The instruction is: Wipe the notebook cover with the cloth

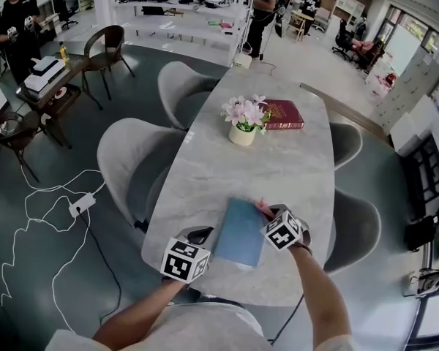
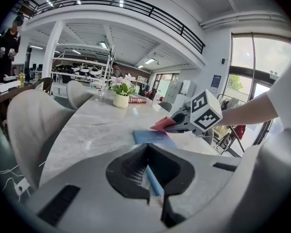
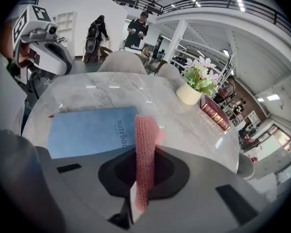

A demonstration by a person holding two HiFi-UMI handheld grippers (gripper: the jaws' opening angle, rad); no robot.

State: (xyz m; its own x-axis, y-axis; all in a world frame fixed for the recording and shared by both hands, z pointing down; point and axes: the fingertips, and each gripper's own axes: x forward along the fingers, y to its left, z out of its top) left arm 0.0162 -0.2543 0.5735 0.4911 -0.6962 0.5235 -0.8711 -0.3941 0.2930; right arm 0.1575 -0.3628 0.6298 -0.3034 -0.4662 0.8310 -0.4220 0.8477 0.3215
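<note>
The left claw [image 1: 199,235] clamps the notebook [image 3: 89,130] by its near edge; the right claw [image 1: 269,212] grips the pink cloth [image 3: 144,144] near the far corner. Wiping appears about to start: the cloth likely needs pressing down and sweeping across the cover.

Left gripper [image 1: 202,236] seemingly pinching notebook [image 1: 240,232] edge, right gripper [image 1: 268,214] clamping cloth [image 3: 145,149], forearms [image 1: 143,316] forward

Near end of the desk [image 1: 205,174]: the notebook [image 1: 240,232] lies between your left gripper [image 1: 198,235] and your right gripper [image 1: 266,212], the cloth [image 1: 262,208] at its far right corner. Beyond: the flowerpot [image 1: 242,134], a book [image 1: 282,114] just right of it.
</note>
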